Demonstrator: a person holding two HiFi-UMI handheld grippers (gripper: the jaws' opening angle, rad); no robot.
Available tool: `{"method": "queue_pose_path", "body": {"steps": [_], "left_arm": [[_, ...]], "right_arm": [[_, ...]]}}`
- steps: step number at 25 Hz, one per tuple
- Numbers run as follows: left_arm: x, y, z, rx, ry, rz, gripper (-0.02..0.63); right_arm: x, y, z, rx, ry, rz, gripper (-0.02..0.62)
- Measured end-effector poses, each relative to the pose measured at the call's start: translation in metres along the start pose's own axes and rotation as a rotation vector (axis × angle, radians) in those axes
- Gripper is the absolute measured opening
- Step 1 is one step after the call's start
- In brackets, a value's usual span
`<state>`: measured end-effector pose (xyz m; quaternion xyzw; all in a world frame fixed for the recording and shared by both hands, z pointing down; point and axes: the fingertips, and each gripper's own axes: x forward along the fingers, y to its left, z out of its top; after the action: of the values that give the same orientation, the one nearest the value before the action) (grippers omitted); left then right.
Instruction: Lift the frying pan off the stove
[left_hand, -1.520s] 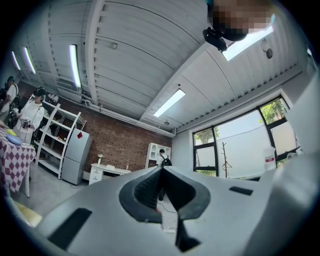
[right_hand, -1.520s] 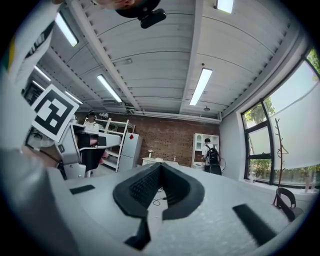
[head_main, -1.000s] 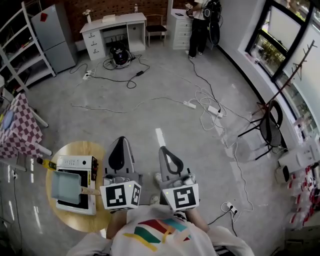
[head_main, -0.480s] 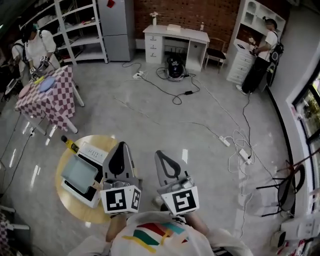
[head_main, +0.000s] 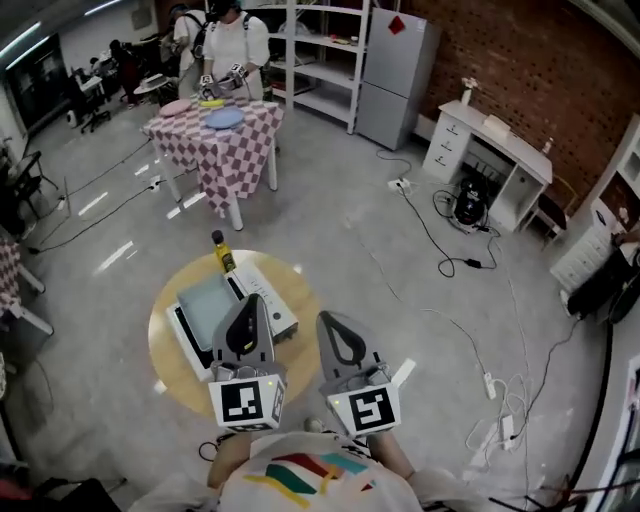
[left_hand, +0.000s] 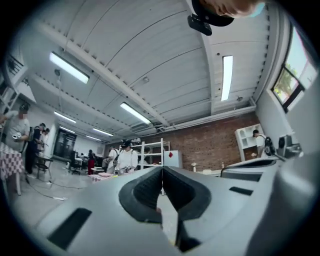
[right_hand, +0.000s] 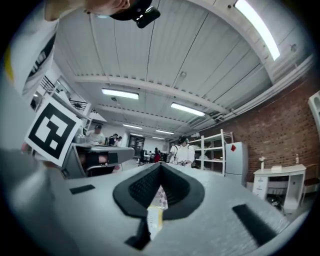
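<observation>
While the frying pan (head_main: 207, 300) sits on the stove (head_main: 278, 312), no lift has begun; this looks like the approach.
On the round table (head_main: 170, 375), the pan lies just beyond the left gripper (head_main: 249, 300), whose jaws are pressed together on nothing; the right gripper (head_main: 326, 320) is likewise closed and empty. The next move likely calls for tipping one down, opening it and finding the handle, hidden here.

no legible words, brands or numbers. coded black-and-white square marker (head_main: 240, 402) on cube of left gripper (head_main: 250, 298), another marker (head_main: 368, 410) on right gripper (head_main: 327, 318). red diamond sticker (head_main: 397, 24) on fridge (head_main: 400, 70): print too small to read.
</observation>
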<state>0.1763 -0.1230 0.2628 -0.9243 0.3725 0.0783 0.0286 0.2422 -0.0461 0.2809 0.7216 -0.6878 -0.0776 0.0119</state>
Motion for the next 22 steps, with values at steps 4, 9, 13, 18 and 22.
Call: {"method": "queue_pose_path", "body": {"steps": [4, 9, 13, 18, 22], "left_arm": [[-0.021, 0.036, -0.001, 0.043, -0.004, 0.172, 0.005], [-0.057, 0.078, 0.001, 0.075, 0.017, 0.369, 0.005], [-0.088, 0.107, 0.006, 0.085, 0.021, 0.503, 0.005], [-0.117, 0.122, -0.002, 0.018, 0.023, 0.608, 0.005], [-0.132, 0.121, -0.009, -0.027, 0.032, 0.644, 0.005]], "right_arm": [[0.022, 0.021, -0.003, 0.030, -0.012, 0.151, -0.003], [0.044, 0.053, -0.004, 0.036, -0.035, 0.317, -0.003], [0.060, 0.082, -0.002, 0.052, -0.046, 0.423, -0.003], [0.061, 0.108, -0.008, 0.046, -0.032, 0.549, -0.003], [0.059, 0.120, -0.022, 0.045, 0.012, 0.626, -0.003]]}}
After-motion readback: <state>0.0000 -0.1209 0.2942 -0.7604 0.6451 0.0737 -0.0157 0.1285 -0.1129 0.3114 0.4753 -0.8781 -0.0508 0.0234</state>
